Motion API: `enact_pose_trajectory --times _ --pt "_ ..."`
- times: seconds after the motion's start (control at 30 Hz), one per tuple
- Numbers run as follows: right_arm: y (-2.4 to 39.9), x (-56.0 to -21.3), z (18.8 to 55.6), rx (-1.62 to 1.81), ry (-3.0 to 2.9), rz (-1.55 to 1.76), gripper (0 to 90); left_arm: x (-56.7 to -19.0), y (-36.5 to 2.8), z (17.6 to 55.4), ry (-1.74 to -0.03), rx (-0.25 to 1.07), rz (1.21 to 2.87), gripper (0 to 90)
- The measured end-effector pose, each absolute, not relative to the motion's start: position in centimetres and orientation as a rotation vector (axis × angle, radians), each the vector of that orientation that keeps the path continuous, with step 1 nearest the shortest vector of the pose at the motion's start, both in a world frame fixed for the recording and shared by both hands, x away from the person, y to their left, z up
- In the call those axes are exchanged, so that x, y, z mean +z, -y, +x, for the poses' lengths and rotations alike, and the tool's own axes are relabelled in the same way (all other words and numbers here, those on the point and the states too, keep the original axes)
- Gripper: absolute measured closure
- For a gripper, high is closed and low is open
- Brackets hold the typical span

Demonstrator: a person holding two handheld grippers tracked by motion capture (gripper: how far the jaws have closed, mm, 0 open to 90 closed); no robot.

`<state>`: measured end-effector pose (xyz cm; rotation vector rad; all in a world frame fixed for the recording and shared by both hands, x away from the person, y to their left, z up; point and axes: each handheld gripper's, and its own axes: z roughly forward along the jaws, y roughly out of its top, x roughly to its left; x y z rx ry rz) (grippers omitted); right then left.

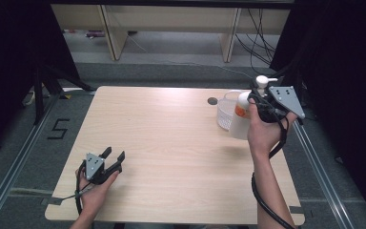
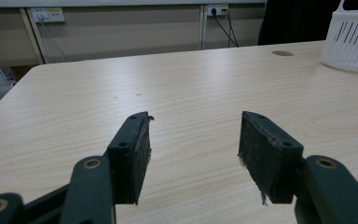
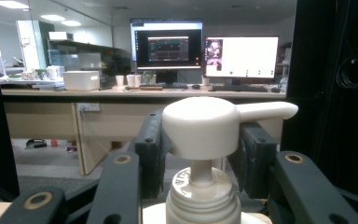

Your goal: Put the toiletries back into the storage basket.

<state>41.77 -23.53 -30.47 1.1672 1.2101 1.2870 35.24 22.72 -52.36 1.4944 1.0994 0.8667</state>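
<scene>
A white pump bottle (image 1: 242,118) with an orange label is held off the table at the far right, its lower body hanging in front of the near side of a white slotted plastic basket (image 1: 225,114) that stands on the tabletop; whether bottle and basket touch cannot be told. The right gripper (image 1: 261,101) is clamped on the bottle's upper part: in the right gripper view the two black jaws sit on either side of the pump head (image 3: 200,126), pressed against the cap below it, with the spout pointing to the right of that view and the ribbed collar (image 3: 203,198) directly underneath. The grey three-cornered plate on this gripper faces up and to the right in the high view, and its cable trails down along the person's forearm. The left gripper (image 1: 114,156) is well apart from the bottle, at the near left corner of the light wood table (image 1: 162,152), low over the surface. Its jaws are spread wide with nothing between them; the left gripper view shows bare tabletop between the pads (image 2: 142,149), the basket (image 2: 352,39) at the far right and a round cable port (image 2: 283,53) beside it.
</scene>
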Motion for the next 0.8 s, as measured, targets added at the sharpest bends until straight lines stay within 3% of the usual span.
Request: enact_pose_trajectory --times 0.8 --pt "23.8 -29.1 43.4 1.27 -1.175 1.147 59.8 -52.4 -22.7 35.4 -1.091 0.868 1.498 42.6"
